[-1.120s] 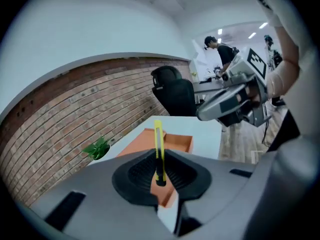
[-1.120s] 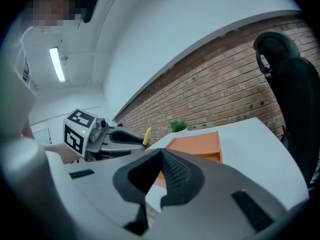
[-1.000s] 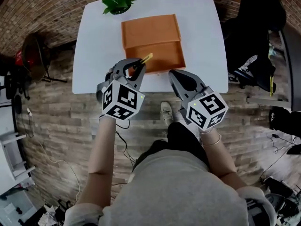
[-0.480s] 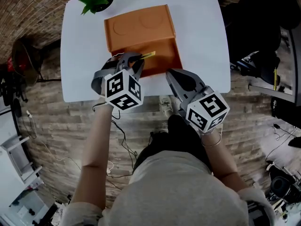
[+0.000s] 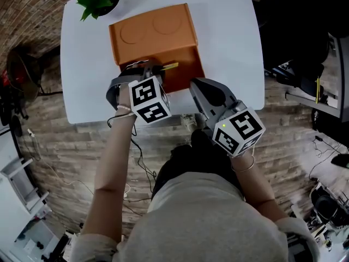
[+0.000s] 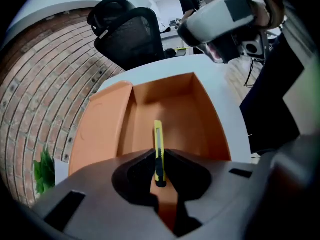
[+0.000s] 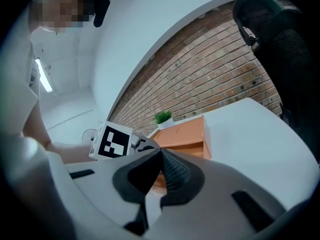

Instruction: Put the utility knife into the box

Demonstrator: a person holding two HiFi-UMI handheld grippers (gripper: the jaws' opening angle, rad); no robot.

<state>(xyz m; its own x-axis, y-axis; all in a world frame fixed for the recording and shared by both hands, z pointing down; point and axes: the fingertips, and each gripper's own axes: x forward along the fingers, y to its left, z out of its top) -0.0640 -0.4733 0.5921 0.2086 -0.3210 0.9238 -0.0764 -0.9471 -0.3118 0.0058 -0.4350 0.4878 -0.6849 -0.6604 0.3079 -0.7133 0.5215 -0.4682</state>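
Two tongs: both closed. The left tongs [image 6: 159,153] pinch the knife [image 6: 158,134]; the right tongs [image 7: 160,156] grip nothing.
Knife: held by its rear end, front end reaching out over the open box [image 6: 175,106], probably so it can drop inside.
Box: on the bench [image 5: 232,31], lid lying open behind.
Right tongs: near the box's front corner, seemingly kept out of the way.
Next: likely lower, then release.
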